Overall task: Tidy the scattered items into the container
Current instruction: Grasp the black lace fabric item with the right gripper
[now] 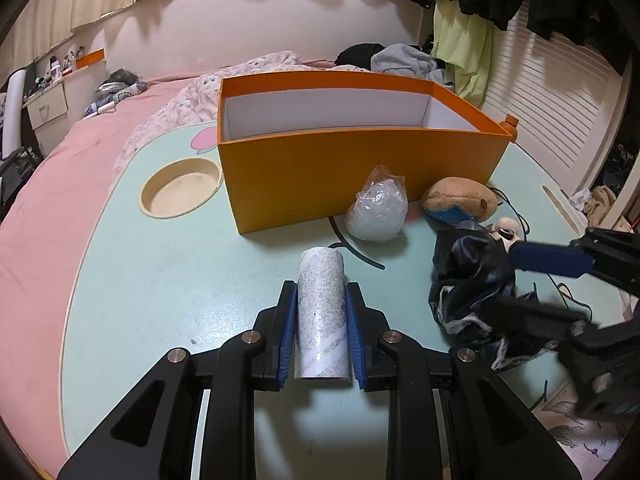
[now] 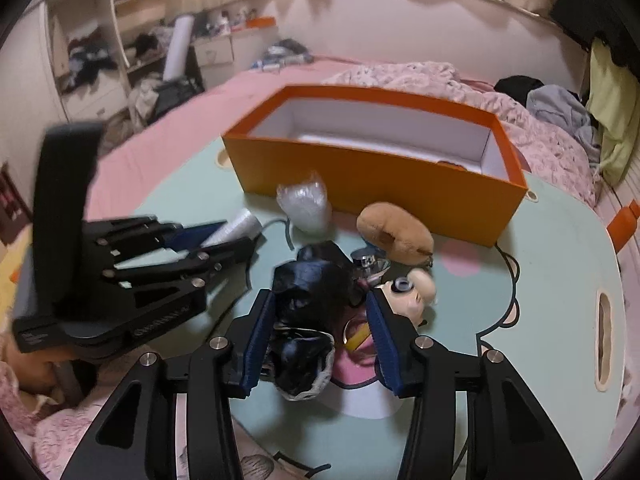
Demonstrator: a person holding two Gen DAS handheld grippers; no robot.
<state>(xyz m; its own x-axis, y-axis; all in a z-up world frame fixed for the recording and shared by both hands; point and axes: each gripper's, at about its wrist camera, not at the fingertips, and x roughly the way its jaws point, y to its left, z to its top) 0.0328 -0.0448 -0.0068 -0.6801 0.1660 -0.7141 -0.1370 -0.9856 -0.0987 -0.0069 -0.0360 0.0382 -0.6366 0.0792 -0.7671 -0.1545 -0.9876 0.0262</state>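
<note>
My left gripper (image 1: 321,292) is shut on a grey speckled roll (image 1: 321,312) lying on the mint table; it also shows in the right wrist view (image 2: 236,228). The open orange box (image 1: 352,164) with a white inside stands behind it, also in the right wrist view (image 2: 376,184). A clear plastic bag (image 1: 378,210), a brown plush (image 1: 460,198) and a small white doll (image 2: 416,292) lie in front of the box. My right gripper (image 2: 320,304) is open around a crumpled dark cloth (image 2: 308,312), which also shows in the left wrist view (image 1: 472,288).
A round cup recess (image 1: 180,192) is sunk in the table (image 1: 152,280) left of the box. The table stands on a pink bed (image 1: 52,200) with a rumpled quilt. A slot handle (image 2: 604,340) is cut near the table's right edge. Clothes hang at the right.
</note>
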